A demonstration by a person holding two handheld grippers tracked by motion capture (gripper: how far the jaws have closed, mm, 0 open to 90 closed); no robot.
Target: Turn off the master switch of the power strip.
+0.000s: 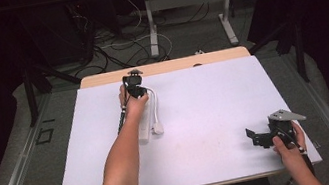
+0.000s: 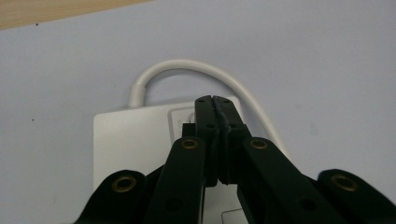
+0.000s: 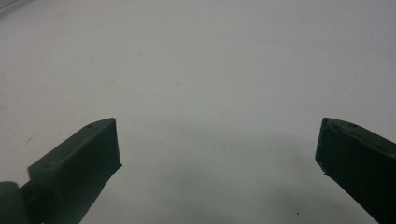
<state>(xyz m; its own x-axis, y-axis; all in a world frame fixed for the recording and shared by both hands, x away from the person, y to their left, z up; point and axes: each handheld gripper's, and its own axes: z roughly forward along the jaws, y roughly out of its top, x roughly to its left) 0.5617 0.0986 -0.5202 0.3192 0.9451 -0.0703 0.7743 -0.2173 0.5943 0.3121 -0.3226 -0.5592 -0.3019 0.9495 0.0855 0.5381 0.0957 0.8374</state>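
Observation:
A white power strip lies lengthwise on the left part of the white mat, partly under the person's left forearm. Its white cable loops out of the far end and runs back to a white plug beside the strip. My left gripper is shut, its tips pressed together right over the strip's far end, by a recessed square part; from above the left gripper stands at that end. My right gripper rests near the mat's front right corner, open, with bare mat between its fingers.
The mat covers a wooden table whose far edge shows as a bare strip. Beyond it are the floor with cables and the legs of another table. Dark frames and curtains stand on both sides.

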